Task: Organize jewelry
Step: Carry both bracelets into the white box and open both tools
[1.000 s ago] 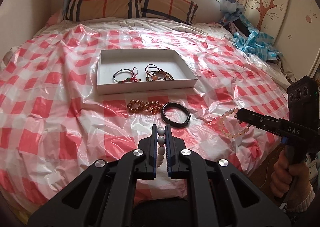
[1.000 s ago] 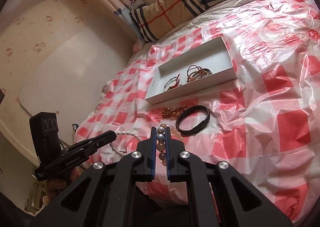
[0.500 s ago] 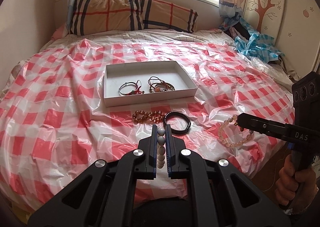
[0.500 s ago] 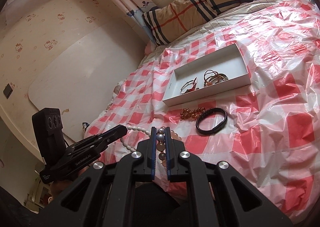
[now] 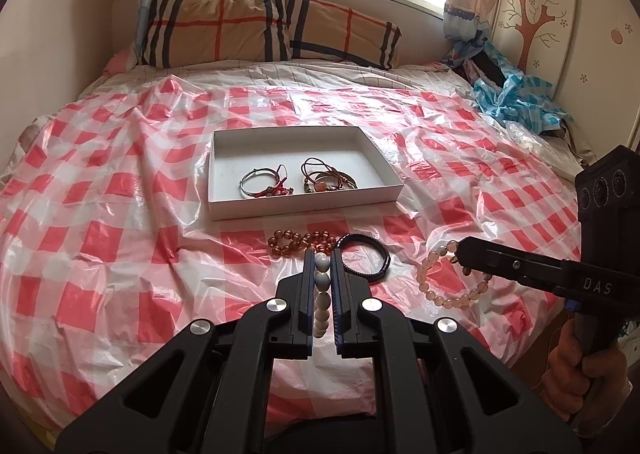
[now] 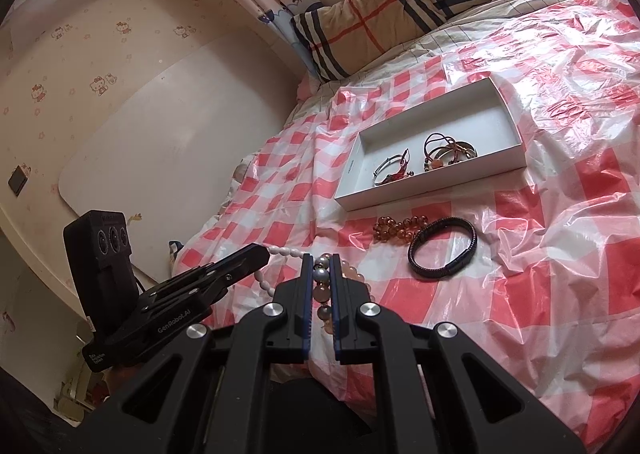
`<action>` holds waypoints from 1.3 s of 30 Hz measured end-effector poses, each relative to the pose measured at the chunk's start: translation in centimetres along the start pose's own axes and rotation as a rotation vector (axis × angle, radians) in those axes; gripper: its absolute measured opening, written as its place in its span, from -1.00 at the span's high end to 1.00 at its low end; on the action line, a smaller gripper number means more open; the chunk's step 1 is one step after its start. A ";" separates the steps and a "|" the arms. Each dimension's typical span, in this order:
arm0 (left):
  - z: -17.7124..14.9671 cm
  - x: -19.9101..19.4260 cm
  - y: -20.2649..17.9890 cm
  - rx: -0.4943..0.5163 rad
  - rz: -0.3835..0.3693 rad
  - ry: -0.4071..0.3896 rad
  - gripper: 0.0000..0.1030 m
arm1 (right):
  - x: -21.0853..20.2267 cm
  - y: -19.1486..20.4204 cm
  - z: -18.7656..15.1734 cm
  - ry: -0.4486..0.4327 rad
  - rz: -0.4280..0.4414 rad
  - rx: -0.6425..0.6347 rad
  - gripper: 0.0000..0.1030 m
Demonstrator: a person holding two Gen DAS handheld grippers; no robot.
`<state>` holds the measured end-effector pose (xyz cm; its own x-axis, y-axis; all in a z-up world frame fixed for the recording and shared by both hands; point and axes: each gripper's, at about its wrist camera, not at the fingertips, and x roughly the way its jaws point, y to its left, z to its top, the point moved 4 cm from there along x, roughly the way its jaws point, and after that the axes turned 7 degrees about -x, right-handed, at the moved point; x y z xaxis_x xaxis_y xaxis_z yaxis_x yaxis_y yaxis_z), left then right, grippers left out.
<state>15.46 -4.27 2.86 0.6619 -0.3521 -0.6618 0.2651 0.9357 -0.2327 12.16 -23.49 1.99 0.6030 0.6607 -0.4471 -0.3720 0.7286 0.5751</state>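
Note:
My left gripper [image 5: 321, 260] is shut on a white bead bracelet [image 5: 321, 294] and holds it above the bed's front edge; the gripper also shows in the right wrist view [image 6: 262, 254]. My right gripper [image 6: 321, 266] is shut on a pink bead bracelet [image 5: 430, 286], also held in the air; the bracelet hangs from its tip [image 5: 460, 254] in the left wrist view. A white box [image 5: 296, 146] lies on the bed with a silver bangle [image 5: 258, 184] and corded bangles [image 5: 326, 180] inside. An amber bead bracelet [image 5: 300, 242] and a black bracelet [image 5: 366, 260] lie in front of the box.
The bed is covered by a crinkled red-and-white checked plastic sheet [image 5: 120, 214]. A plaid pillow [image 5: 260, 30] lies at the head under the window. Blue clothes [image 5: 516, 94] are piled at the right. A white board [image 6: 160, 126] leans on the wall left of the bed.
Both grippers have pulled back and risen from the bed, each still holding its bracelet. The box and loose bracelets have not moved.

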 end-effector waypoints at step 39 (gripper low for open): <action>9.4 13.6 3.6 -0.156 -0.128 -0.023 0.86 | 13.8 -7.2 10.2 0.051 -0.016 -0.038 0.83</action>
<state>32.01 -5.88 -0.33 0.6458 -0.4670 -0.6040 0.2375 0.8747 -0.4225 30.36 -21.44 -1.29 0.5728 0.6568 -0.4904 -0.3897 0.7445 0.5420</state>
